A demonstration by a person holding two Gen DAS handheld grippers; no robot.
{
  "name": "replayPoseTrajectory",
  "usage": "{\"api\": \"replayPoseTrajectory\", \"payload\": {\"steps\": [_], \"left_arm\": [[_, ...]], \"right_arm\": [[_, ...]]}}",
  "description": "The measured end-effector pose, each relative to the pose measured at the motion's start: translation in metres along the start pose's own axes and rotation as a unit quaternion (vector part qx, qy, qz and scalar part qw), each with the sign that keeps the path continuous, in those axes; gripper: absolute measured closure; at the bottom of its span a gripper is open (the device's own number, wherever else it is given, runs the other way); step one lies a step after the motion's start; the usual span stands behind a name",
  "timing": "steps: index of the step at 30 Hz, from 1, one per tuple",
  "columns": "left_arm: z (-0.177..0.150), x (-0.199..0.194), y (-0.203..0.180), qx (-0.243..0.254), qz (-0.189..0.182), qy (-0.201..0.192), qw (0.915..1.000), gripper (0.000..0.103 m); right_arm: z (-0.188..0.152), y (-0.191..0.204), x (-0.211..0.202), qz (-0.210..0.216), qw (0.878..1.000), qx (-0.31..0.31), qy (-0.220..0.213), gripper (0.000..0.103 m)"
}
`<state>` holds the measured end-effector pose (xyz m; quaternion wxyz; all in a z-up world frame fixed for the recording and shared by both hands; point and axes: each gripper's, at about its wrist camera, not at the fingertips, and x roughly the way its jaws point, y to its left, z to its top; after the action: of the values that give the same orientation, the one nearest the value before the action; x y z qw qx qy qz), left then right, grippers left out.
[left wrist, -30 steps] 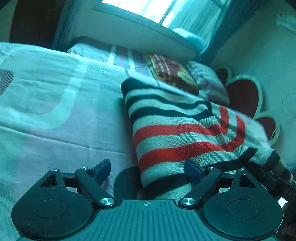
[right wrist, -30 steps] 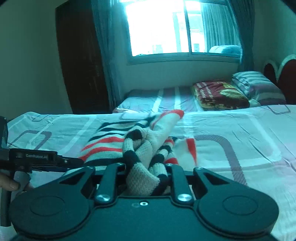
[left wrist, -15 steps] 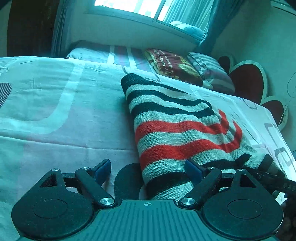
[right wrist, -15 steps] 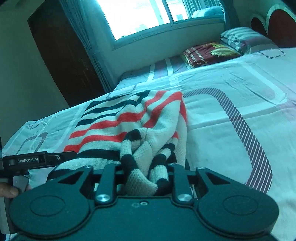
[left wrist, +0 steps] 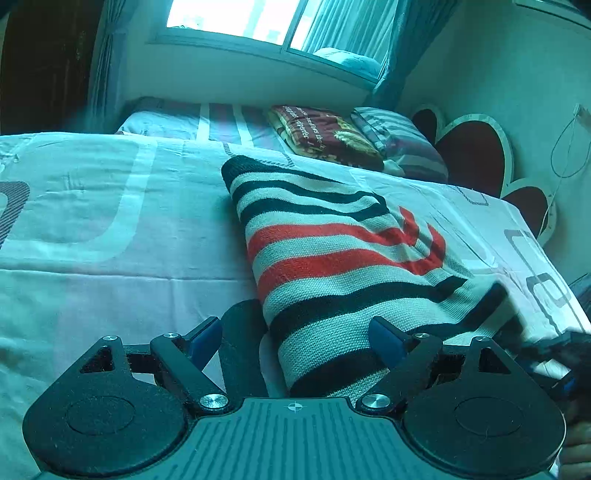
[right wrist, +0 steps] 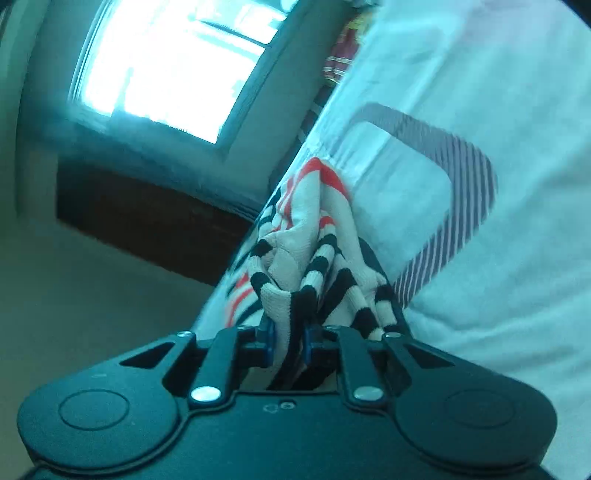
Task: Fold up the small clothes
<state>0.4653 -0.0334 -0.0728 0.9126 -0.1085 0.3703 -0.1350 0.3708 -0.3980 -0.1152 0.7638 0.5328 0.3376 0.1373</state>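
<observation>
Daylight is streaming through a window (left wrist: 258, 22) at the far wall, curtains (left wrist: 388, 48) hanging beside it; a heart-shaped headboard (left wrist: 476, 155) is standing right, pillows (left wrist: 399, 144) lying near it.

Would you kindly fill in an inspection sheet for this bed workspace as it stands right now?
Surface: bed sheet, pale with rounded-rectangle prints, lightly creased.
Job's things: striped knit sweater, black, white and red, lying on the sheet, its near end bunched up in the right wrist view.
Clutter: folded dark red blanket and striped pillow on the far bed.
Grippers: left gripper open, straddling the sweater's near edge; right gripper shut on the sweater.
Cables: thin wire looping on the wall.
Surroundings: bright window with curtains, heart-shaped headboard, dark wardrobe.
</observation>
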Motion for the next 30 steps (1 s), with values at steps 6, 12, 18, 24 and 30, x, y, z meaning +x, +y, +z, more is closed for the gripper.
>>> {"api": "replayPoseTrajectory", "payload": {"steps": [6,12,18,24,30], "left_arm": [[-0.002,-0.012,-0.002,0.018,0.004,-0.012,0.9998,0.017],[-0.001,-0.005,-0.003,-0.002,-0.004,-0.011,0.9999,0.017],[-0.001,-0.005,0.000,0.019,0.009,0.009,0.9997,0.016],[-0.004,-0.003,0.003,0.021,-0.005,0.011,0.9997,0.016],[-0.007,-0.015,0.014,-0.004,-0.028,0.000,0.9996,0.016]], "right_arm": [[-0.007,0.055,-0.038,-0.053,0.976,-0.192,-0.088,0.037],[0.010,0.098,0.017,-0.122,0.941,-0.316,-0.026,0.057],[0.025,0.066,0.018,0.028,0.991,-0.131,0.011,0.086],[0.035,-0.005,0.029,0.013,0.999,-0.032,0.009,0.092],[0.035,0.014,0.031,-0.014,0.997,-0.071,0.013,0.088]]}}
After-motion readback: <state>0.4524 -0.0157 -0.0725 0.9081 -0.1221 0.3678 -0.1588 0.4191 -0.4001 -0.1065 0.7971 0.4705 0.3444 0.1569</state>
